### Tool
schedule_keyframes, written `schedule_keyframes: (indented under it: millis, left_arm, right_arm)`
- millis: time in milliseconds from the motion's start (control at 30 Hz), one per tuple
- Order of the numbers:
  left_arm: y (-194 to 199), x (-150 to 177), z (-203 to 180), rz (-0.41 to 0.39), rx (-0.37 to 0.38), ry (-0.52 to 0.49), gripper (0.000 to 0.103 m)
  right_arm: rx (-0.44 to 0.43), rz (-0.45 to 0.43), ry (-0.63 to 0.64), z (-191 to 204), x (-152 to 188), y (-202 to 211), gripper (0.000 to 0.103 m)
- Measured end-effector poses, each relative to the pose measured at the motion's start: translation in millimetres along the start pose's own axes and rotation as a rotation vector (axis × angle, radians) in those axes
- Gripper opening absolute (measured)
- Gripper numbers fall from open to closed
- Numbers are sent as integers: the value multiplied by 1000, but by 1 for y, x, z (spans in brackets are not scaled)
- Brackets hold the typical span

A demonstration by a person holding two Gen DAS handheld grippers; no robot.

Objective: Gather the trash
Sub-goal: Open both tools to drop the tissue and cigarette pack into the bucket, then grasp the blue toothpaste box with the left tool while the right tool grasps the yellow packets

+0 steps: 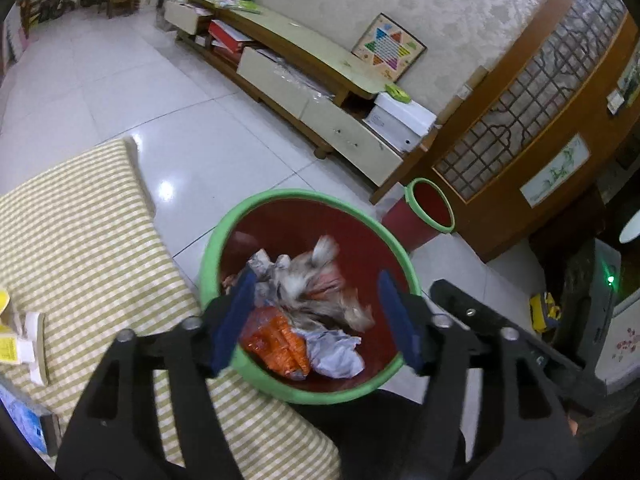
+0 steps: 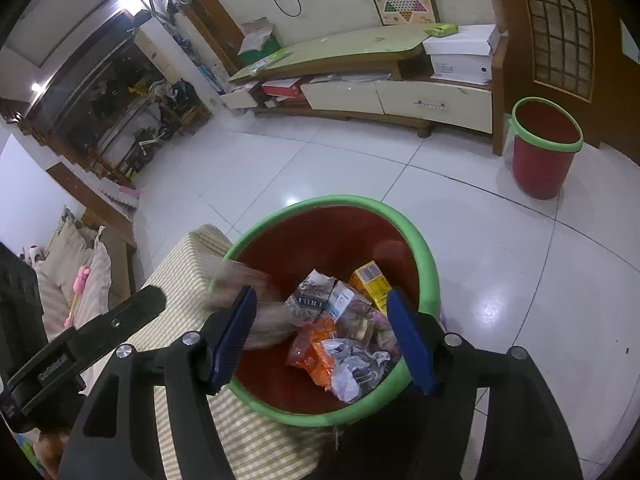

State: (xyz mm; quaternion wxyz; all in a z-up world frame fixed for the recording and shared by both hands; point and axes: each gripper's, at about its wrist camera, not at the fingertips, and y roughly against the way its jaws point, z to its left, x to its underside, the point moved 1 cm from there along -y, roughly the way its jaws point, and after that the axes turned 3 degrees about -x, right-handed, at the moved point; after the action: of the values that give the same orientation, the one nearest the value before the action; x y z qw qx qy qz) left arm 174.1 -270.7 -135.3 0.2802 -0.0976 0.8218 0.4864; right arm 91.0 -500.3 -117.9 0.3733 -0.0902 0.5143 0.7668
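A: Listing item one: the left gripper (image 1: 316, 316) is hanging over the red bin (image 1: 280, 212), its blue pads (image 1: 234, 322) standing well apart and gripping nothing. A blurred piece of trash (image 1: 316, 280), brown and white, is showing between the jaws and touching neither pad; whether it is lying on the heap or loose above it, I cannot tell.

B: Item two, the right gripper (image 2: 324, 338), is sitting over the same bin with its jaws likewise spread wide and nothing clamped. A blurred brownish scrap (image 2: 236, 280) is showing by its left pad at the bin's rim.

A: Contents of the bin: an orange wrapper (image 1: 276, 340) and crumpled white paper (image 1: 336, 350) are lying toward the near wall.

B: From the right wrist view, a yellow carton (image 2: 370, 278) and a dark printed carton (image 2: 314, 296) are lying further in.

A: The bin, green-rimmed, is standing just beside the yellow-checked cushion (image 1: 80, 232) on the white tiled floor (image 1: 132, 80).

B: A second red bin (image 2: 546, 148) is standing well apart, near the low cabinet (image 2: 400, 96) by the wall.

A: On the cushion, at its left edge, small yellow-and-white packages (image 1: 24, 340) are lying.
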Motion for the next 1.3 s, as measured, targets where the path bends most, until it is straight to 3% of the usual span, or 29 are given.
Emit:
schedule_keyframes:
  millis: [167, 233, 367, 467, 567, 667, 900, 1300]
  left_arm:
    - [39, 20, 42, -47, -109, 111, 78]
    - [64, 33, 73, -82, -203, 185, 85]
    - [104, 65, 145, -129, -448, 380, 90]
    - [110, 88, 198, -66, -521, 534, 90]
    - [106, 104, 227, -24, -549, 600, 90]
    - [98, 110, 241, 18, -562, 592, 90]
    - [79, 110, 250, 76, -595, 591, 94]
    - [83, 117, 251, 118, -588, 561, 96]
  right_arm:
    - [0, 9, 39, 13, 13, 0, 66]
    - [-17, 18, 48, 23, 23, -2, 66]
    - [-50, 72, 62, 44, 46, -15, 66]
    - [-55, 125, 72, 59, 63, -25, 66]
    - [-65, 143, 99, 75, 78, -24, 66]
    - [-59, 150, 139, 87, 87, -20, 66]
    - [-73, 187, 127, 91, 94, -21, 66]
    - [-121, 224, 200, 121, 106, -20, 67]
